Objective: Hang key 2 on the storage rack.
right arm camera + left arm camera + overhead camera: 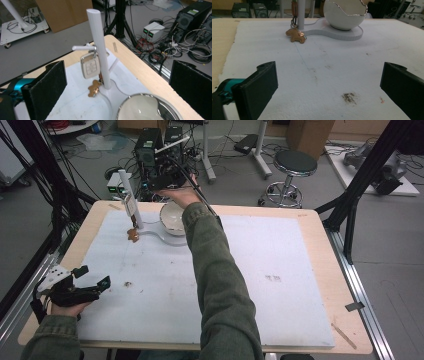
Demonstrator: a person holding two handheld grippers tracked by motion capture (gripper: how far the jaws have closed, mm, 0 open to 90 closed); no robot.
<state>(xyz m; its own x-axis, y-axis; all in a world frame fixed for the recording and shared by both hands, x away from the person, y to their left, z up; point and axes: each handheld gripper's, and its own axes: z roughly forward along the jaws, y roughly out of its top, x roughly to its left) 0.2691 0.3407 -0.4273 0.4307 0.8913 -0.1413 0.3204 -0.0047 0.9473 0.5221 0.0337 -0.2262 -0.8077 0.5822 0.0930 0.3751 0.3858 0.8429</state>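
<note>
At the near left corner of the table [320, 227], the left gripper [91, 276] is resting in the person's left hand [65, 307], its two black jaws standing wide apart over the white foam mat [260, 270] with nothing between them. In the left gripper view those jaws are framing bare mat marked by a few small dark smudges, and far ahead the key holder is standing at the back of the mat. Moving rightward in the high view, the white post [129, 195] of that stand is rising upright from a flat white base [167, 238], and a short peg [82, 47] is sticking out sideways from the post. A pale key fob [89, 66] is hanging from the peg, touching the post, and below it a brown animal-shaped charm [93, 88] is dangling on a ring, lying against the base beside the foot of the post. Just to the right on the same base, a white bowl [171, 217] with a wavy gold-edged rim is sitting. Above the bowl, the right hand [181, 195] is holding the right gripper [160, 182] at the end of a green sleeve [215, 285], its jaws spread wide and empty, aimed at the fob and post, which are lying between them in the right gripper view without touching either pad.
</note>
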